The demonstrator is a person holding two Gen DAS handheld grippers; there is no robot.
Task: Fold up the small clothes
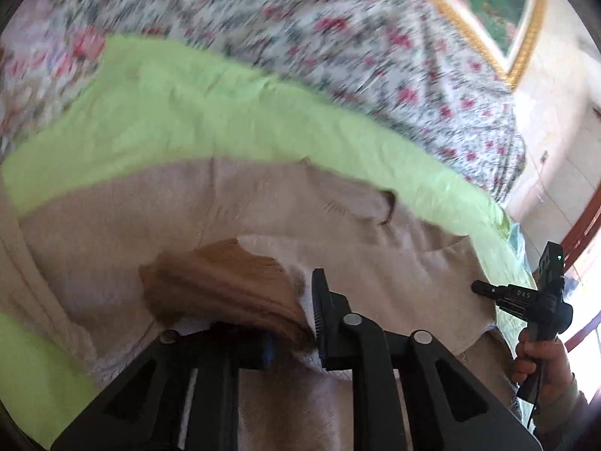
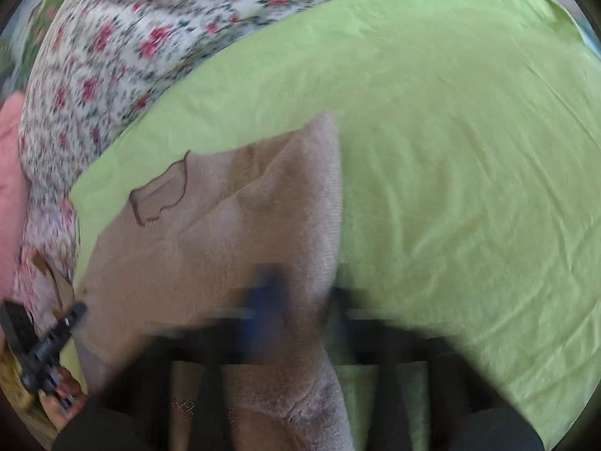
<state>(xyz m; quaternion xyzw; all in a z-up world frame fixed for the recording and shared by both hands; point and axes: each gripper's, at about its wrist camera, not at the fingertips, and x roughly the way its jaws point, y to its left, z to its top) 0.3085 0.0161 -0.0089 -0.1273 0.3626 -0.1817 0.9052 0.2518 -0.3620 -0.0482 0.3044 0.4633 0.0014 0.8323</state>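
So this is mid-fold, both views motion-blurred. Going left to right: at the far left of the left wrist view there's the flowery bedspread (image 1: 319, 18) running up and across the back, with a lime-green sheet (image 1: 169, 112) spread over the bed in front of it. On the sheet lies the task's thing, a small beige knitted sweater (image 1: 150, 218) with a brown-outlined patch on it.

The left gripper (image 1: 296, 323) has its jaws pinched narrow on a bunched-up brown part of the sweater, maybe a cuff or collar piece, hard to say which. Looks lifted a bit off the rest of the knit.

Further right, the right gripper (image 2: 300, 300) sits at the sweater's right edge, where the beige meets the green. Its fingers are smeared by blur, with knit fabric between them, but I honestly cannot tell if the jaws are closed on it or just around it.

My read: the step in hand is carrying one edge of the sweater over to fold it across itself. Next move would need both held spots travelling together and level, then laying the edge down flat so the knit doesn't bunch, since it's soft and floppy. Risk is the left pinch dragging the layer underneath along too.
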